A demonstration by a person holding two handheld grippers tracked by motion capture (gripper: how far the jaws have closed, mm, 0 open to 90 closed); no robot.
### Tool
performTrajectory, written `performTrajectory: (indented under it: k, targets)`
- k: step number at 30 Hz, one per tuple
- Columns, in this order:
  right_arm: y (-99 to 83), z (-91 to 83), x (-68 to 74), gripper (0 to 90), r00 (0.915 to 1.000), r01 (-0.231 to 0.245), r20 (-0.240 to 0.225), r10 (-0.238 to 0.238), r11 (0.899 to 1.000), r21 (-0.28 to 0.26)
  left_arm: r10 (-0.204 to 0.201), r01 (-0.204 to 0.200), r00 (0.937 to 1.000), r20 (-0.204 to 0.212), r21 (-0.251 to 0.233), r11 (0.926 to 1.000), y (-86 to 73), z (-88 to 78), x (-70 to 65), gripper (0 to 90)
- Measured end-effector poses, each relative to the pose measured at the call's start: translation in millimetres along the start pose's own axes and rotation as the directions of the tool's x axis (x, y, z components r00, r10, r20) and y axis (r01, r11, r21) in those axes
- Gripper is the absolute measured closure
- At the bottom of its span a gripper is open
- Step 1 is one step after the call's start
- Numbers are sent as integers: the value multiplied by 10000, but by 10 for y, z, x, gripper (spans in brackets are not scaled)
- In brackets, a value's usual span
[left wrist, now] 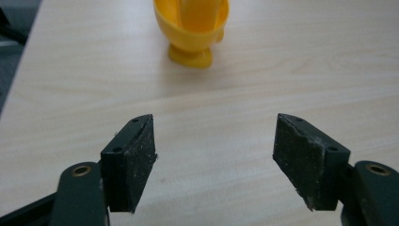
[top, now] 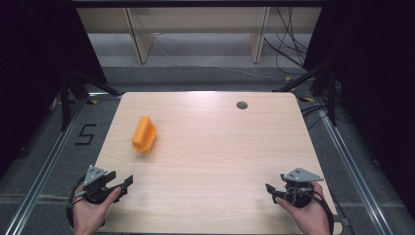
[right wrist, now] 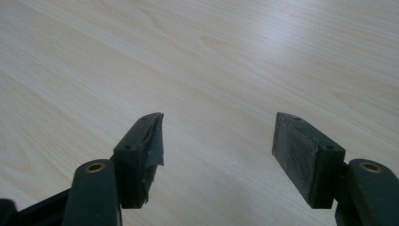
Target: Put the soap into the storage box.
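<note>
A: Where are the grippers at this moment?

B: The left gripper (top: pixel 123 182) is low at about 7 o'clock of the table, with jaws wide and nothing between them. The right gripper (top: pixel 272 190) is at about 5 o'clock, also wide and holding nothing.

A: And the thing to take?

B: The orange cup (top: pixel 144 135) lies on its side, at about 10 o'clock, well apart from both grippers. In the left gripper view the orange cup (left wrist: pixel 193 28) is straight ahead at 12 o'clock, its foot toward the jaws.

A: So which step is it?

B: I think the approach has not started. Next the left gripper should go forward and close on the cup's body.

A: What about the surface?

B: A pale wooden table (top: pixel 210 147) with a small round grommet (top: pixel 242 105) at 1 o'clock. Beyond it are a grey floor, loose cables (top: pixel 286 44) and dark curtains.
</note>
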State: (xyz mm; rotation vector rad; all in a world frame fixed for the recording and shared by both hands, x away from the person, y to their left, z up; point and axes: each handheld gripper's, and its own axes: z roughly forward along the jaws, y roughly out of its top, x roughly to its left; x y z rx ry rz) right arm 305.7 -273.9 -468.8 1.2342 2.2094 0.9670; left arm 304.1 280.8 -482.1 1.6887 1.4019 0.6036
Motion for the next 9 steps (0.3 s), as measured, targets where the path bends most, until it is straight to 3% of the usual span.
performTrajectory:
  k: [2,6,9]
  targets:
    - [13,-14,8,349,9996,-277,-24,277,9996,64,189,-181,9995,235,-324,9993,-8,24,5,299]
    - [12,-16,-6,350,9997,-247,65,247,9997,17,9,0,9992,406,-242,9997,-40,66,14,303]
    - [9,-5,-6,351,9993,-383,8,383,9993,6,136,-126,9992,370,-262,9996,-37,65,15,309]
